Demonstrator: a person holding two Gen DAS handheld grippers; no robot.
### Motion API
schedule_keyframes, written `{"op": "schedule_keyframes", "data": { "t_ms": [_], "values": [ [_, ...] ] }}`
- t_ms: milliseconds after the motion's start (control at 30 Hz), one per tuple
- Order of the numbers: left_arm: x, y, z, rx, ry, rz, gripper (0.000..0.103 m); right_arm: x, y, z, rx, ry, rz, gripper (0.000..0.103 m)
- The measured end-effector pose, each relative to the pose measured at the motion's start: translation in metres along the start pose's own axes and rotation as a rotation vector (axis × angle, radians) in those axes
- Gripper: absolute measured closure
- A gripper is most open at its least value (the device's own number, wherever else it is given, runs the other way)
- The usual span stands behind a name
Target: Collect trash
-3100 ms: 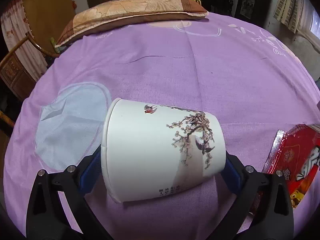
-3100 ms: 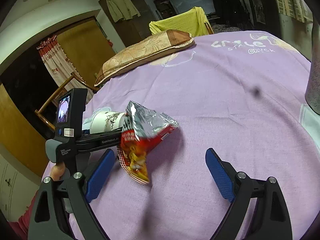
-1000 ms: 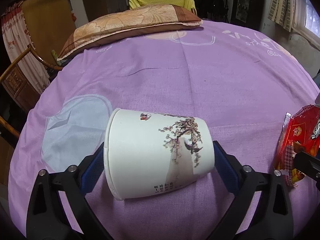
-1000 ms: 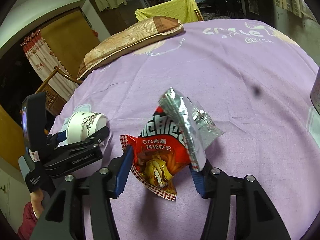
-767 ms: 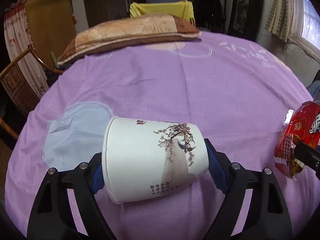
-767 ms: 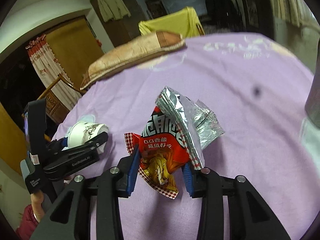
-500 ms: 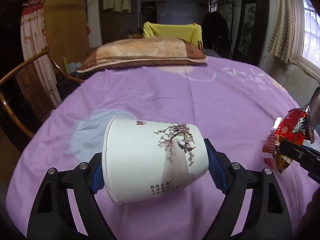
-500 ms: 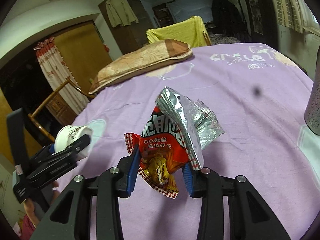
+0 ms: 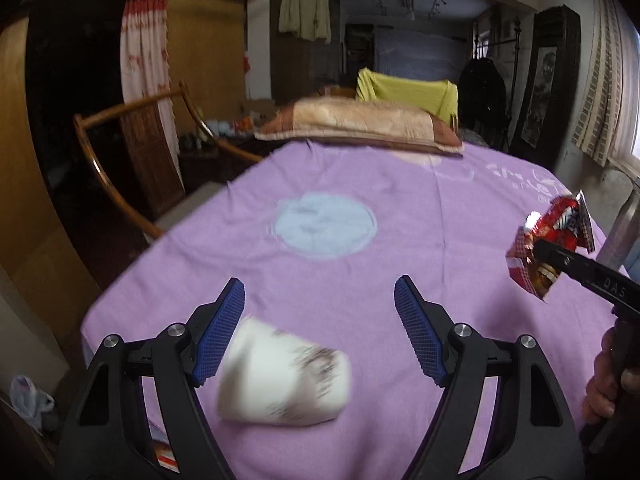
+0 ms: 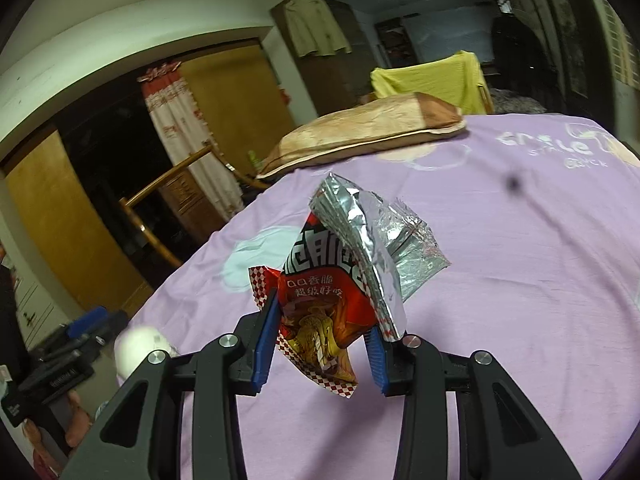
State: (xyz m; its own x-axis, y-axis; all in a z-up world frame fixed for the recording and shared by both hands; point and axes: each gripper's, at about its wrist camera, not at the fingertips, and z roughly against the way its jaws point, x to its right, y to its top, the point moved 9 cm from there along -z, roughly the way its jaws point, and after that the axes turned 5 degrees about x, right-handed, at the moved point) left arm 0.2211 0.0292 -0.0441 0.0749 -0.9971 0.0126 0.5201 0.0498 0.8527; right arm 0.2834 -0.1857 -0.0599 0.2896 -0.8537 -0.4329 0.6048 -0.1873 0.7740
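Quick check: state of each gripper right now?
Left gripper: open, paper cup blurred, below the jaws, not gripped.
Right gripper: shut on the red snack bag.

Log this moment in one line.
left gripper: open, jaws just been closing, cup loose, blurred | right gripper: shut on wrapper, jaws just been closing

Bed (image 9: 360, 280) under purple sheet with pale blue round patch | tan pillow (image 9: 360, 126) at far end | yellow cloth (image 9: 404, 90) draped behind | wooden chair (image 9: 120, 152) at left | red-and-white curtain (image 9: 146, 52) by dark doorway | striped drapes (image 9: 608, 80) at right window.
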Motion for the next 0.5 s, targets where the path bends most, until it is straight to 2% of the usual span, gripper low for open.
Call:
{"op": "schedule_keyframes", "data": {
  "t_ms": [133,200,267,400,500],
  "values": [
    [0.008,-0.016,-0.013,-0.032,-0.062,0.019,0.028,-0.009,-0.008,0.005,-0.018,0.007,0.001,0.062],
    [0.009,-0.021,-0.017,-0.044,-0.087,0.006,0.021,-0.009,-0.009,0.009,-0.008,-0.009,0.014,0.062],
    [-0.001,-0.025,-0.015,-0.031,-0.063,0.002,0.011,-0.005,-0.011,0.01,-0.012,-0.016,0.009,0.062],
    [-0.026,-0.042,-0.007,-0.05,-0.036,0.032,0.009,0.0,-0.016,0.002,-0.044,0.006,-0.022,0.062],
    [-0.036,-0.055,-0.001,-0.044,-0.008,0.016,0.007,-0.003,-0.021,-0.006,-0.07,0.03,-0.025,0.062]
  ]
}}
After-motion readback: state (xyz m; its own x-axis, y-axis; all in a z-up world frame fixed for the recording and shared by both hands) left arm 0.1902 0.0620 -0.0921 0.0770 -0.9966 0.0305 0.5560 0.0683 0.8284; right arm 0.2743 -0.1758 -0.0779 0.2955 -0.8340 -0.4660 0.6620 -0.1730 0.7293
